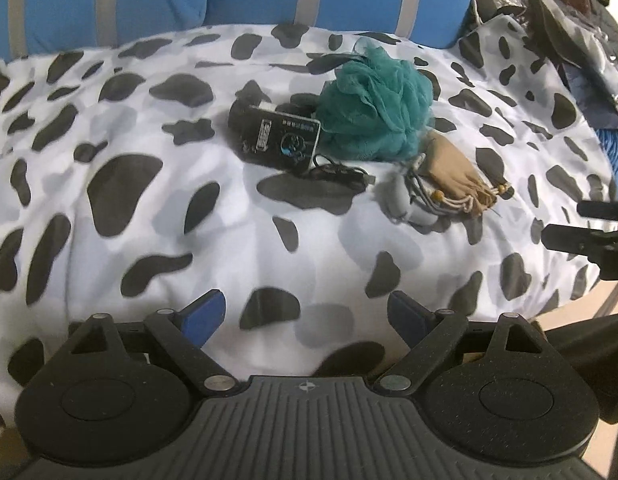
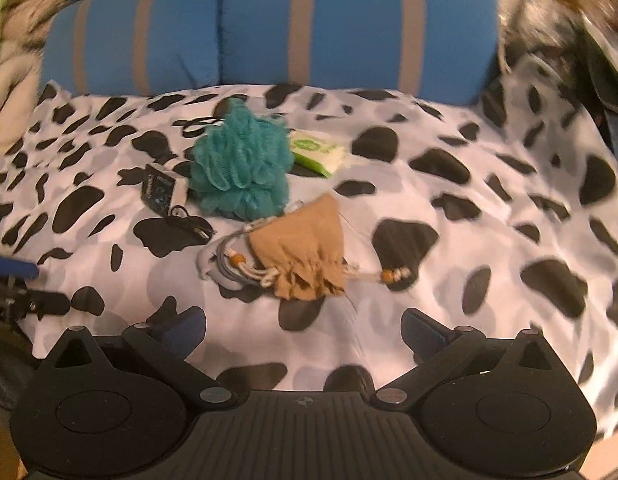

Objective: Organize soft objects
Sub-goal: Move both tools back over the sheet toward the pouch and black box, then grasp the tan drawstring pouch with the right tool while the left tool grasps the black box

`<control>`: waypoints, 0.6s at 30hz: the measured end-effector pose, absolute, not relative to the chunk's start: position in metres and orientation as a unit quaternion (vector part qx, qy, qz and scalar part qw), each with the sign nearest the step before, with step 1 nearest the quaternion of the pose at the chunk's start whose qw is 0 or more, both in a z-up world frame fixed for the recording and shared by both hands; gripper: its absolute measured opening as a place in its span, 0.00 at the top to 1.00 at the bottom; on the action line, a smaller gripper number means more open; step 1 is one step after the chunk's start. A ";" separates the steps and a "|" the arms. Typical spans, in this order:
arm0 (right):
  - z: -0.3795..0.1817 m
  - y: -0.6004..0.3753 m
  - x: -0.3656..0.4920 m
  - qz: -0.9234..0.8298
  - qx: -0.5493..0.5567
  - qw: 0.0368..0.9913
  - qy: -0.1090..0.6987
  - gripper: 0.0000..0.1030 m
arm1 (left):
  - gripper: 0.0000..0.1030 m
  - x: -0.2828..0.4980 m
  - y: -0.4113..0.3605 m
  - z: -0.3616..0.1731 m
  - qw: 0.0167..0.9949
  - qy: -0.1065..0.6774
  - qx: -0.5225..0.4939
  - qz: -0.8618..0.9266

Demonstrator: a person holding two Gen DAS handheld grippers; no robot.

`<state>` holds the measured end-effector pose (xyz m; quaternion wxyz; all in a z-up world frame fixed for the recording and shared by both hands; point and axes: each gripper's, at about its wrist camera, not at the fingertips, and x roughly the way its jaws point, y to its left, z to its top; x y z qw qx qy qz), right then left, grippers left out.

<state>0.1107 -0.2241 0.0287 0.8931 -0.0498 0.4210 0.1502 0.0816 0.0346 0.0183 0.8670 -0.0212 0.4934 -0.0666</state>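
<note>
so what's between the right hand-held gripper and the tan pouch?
Nothing: only bare spotted cover between the right hand-held gripper and the pouch, seen in the right wrist view.

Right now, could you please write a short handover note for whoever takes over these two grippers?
Left gripper: open, empty, above the spotted bedcover.
Right gripper: open, empty, just short of the tan drawstring pouch.
Things: teal bath pouf mid-bed; pouch in front of it, lying on a grey cord bundle; black box with black cable left of the pouf; green-white packet to the pouf's right.
Done: nothing gripped.
Left: pick up and sort the soft items.
</note>
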 end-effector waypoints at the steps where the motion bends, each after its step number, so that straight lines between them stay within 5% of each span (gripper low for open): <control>1: 0.028 -0.221 0.112 0.154 -0.058 0.894 0.417 0.00 | 0.14 0.083 0.035 0.017 0.867 0.493 -0.019 -0.068; 18: 0.006 -0.205 0.140 0.166 -0.164 0.883 0.407 0.06 | 0.14 0.126 0.041 0.011 0.855 0.509 -0.047 -0.090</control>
